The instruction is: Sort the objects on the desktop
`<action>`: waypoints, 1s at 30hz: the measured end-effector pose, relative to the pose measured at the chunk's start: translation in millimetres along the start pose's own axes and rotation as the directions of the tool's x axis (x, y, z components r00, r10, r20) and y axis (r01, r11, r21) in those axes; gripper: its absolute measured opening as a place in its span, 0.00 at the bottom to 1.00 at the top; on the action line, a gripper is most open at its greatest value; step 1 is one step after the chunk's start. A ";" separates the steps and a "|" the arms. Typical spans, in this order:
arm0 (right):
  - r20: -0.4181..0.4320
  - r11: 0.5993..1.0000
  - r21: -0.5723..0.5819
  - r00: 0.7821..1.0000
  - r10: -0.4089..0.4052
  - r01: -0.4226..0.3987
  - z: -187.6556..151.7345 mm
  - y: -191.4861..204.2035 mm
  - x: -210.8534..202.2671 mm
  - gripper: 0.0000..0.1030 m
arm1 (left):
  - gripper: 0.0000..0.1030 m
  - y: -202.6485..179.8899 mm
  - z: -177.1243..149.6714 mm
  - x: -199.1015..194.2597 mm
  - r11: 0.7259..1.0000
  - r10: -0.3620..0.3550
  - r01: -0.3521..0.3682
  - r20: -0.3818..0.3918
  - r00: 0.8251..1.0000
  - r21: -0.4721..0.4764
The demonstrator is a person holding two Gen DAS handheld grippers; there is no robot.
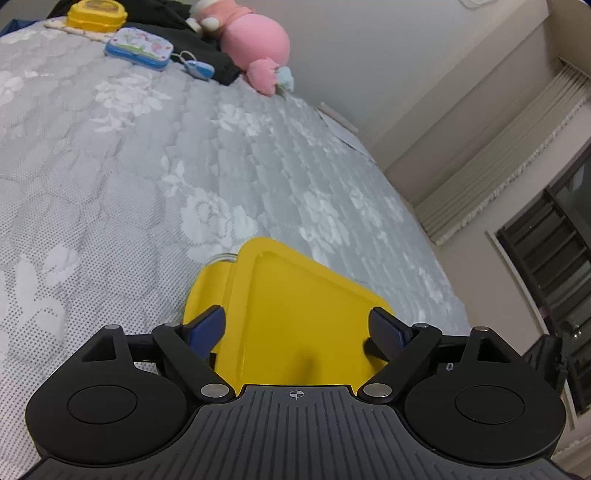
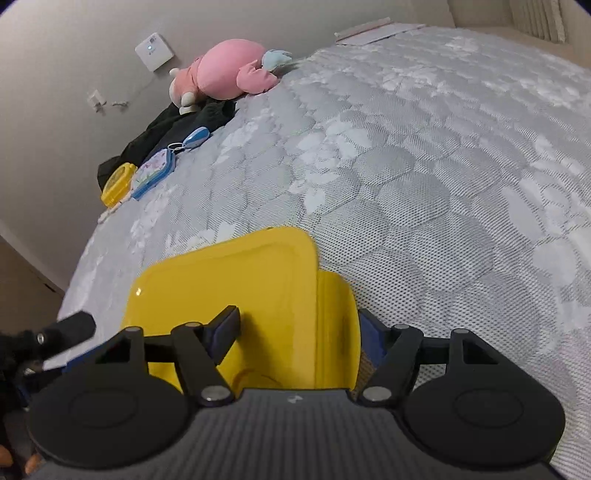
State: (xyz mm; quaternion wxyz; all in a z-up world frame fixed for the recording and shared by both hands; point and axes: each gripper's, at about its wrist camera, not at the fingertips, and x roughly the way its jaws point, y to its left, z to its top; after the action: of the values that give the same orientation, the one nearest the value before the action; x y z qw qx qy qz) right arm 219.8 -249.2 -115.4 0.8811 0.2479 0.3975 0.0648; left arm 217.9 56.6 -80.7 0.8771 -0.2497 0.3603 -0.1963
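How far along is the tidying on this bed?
Done: nothing clearly sorted yet. In hand: both hand-held grippers, left and right, stand open around the big yellow lidded box. Left: the small yellow box, blue tin, blue keyring and pink plush lie loose by the wall.

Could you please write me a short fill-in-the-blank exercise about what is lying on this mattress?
1. The lid between the left gripper fingers is ____ in colour.
2. The plush toy near the wall is ____.
3. The floral tin has a ____ rim.
4. The dark cloth lies beside the ____ toy.

Missing words: yellow; pink; blue; plush
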 end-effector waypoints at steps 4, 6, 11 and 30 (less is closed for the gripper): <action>-0.002 1.000 -0.002 1.000 0.012 -0.012 3.9 3.8 8.5 0.70 | 0.87 1.5 0.9 -1.7 1.000 -0.001 0.001 -0.004 1.000 -0.004; -0.001 1.000 -0.016 1.000 0.009 -0.009 6.5 7.6 12.5 0.71 | 0.87 1.7 1.5 -2.0 1.000 0.003 -0.003 -0.004 1.000 -0.003; -0.002 0.999 -0.049 1.000 0.005 -0.005 14.9 14.7 23.3 0.76 | 0.88 2.8 2.1 -3.2 1.000 0.028 -0.028 0.001 1.000 0.000; 0.341 0.917 -0.333 0.934 -0.102 0.222 -1.2 70.7 -0.7 0.19 | 0.85 15.2 18.6 -22.2 0.982 -0.081 0.117 0.226 0.971 -0.151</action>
State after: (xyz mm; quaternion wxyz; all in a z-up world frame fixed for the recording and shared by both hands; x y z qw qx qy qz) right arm 224.3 -187.5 -81.1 0.9662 0.0523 0.2512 0.0229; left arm 219.3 85.9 -66.2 0.8770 -0.3586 0.2634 -0.1812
